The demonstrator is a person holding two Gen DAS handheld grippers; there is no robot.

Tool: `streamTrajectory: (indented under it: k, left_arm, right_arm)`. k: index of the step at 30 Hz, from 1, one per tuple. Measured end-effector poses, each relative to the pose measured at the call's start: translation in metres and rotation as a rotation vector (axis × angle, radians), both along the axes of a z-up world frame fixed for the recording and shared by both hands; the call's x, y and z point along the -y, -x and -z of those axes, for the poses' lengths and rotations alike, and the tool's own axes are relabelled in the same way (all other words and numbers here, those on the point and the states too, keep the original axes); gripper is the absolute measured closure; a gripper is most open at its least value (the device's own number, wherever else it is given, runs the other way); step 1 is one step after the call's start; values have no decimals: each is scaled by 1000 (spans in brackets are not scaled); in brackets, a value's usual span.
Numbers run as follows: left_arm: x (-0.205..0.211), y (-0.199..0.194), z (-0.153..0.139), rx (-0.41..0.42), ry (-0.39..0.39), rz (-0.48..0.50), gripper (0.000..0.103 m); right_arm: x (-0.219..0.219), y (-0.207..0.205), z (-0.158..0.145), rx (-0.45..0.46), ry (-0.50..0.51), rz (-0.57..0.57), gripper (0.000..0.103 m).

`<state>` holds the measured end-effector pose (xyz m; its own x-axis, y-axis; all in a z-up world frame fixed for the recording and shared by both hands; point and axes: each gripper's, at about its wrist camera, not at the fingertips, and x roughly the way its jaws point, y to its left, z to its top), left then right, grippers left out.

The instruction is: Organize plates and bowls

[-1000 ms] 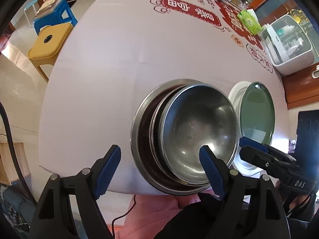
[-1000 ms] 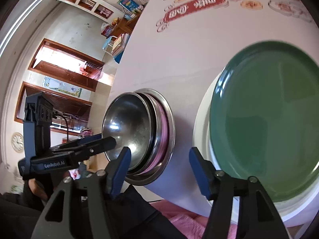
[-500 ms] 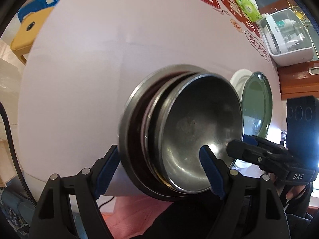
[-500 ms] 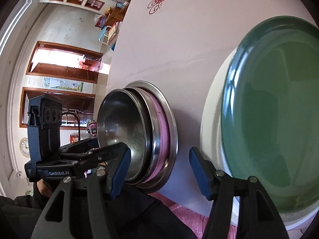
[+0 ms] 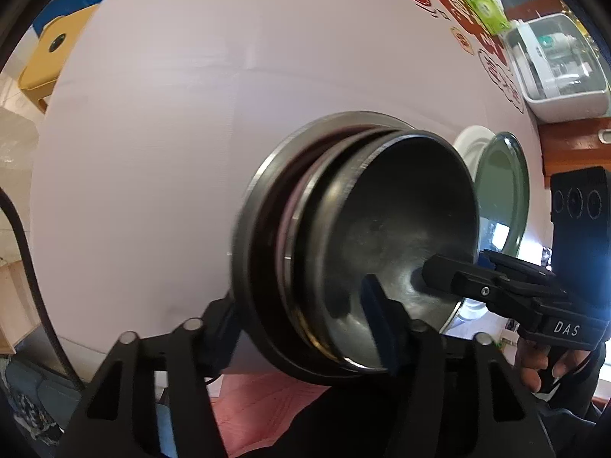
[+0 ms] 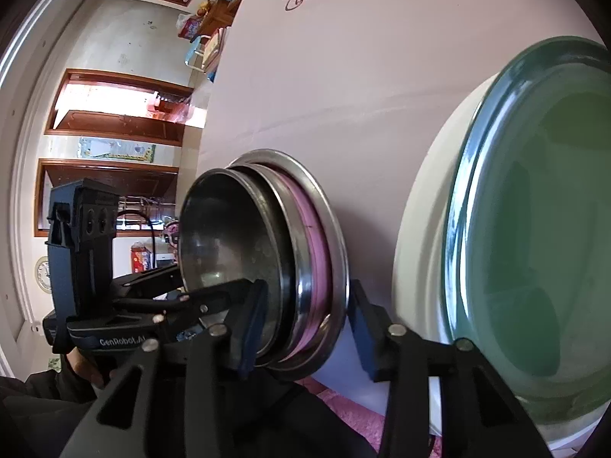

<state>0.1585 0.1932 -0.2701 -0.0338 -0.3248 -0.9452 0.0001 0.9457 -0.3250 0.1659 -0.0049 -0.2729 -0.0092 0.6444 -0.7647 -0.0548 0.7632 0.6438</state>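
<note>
A nest of steel bowls (image 5: 382, 236) sits near the table's front edge, with a pink bowl (image 6: 319, 244) between the steel ones. My left gripper (image 5: 305, 324) is open and straddles the stack's near-left rim, one finger outside, one inside the top bowl. My right gripper (image 6: 305, 328) is open and straddles the stack's near-right rim. It also shows in the left wrist view (image 5: 458, 271), reaching over the top bowl. A green plate (image 6: 534, 206) lies on a white plate (image 6: 424, 206) to the right.
The round table (image 5: 191, 114) has a white cover with red print at the back. A white lidded container (image 5: 553, 68) and a green packet (image 5: 483, 7) stand at the far right. Yellow and blue stools (image 5: 49, 57) stand on the floor at the left.
Both grippers have moved forward and down onto the bowl stack. Their fingers now straddle its near rim from either side. Both stay open.
</note>
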Motion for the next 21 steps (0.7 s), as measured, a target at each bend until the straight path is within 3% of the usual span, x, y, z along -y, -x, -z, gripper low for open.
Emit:
streamTrajectory:
  k: [14, 21]
  left_arm:
    - [-6, -2, 0, 5, 6, -23, 57]
    - [-5, -3, -16, 48, -9, -15, 57]
  right_arm:
    - [4, 2, -2, 14, 8, -3, 66]
    - [12, 7, -16, 79, 9, 0, 68]
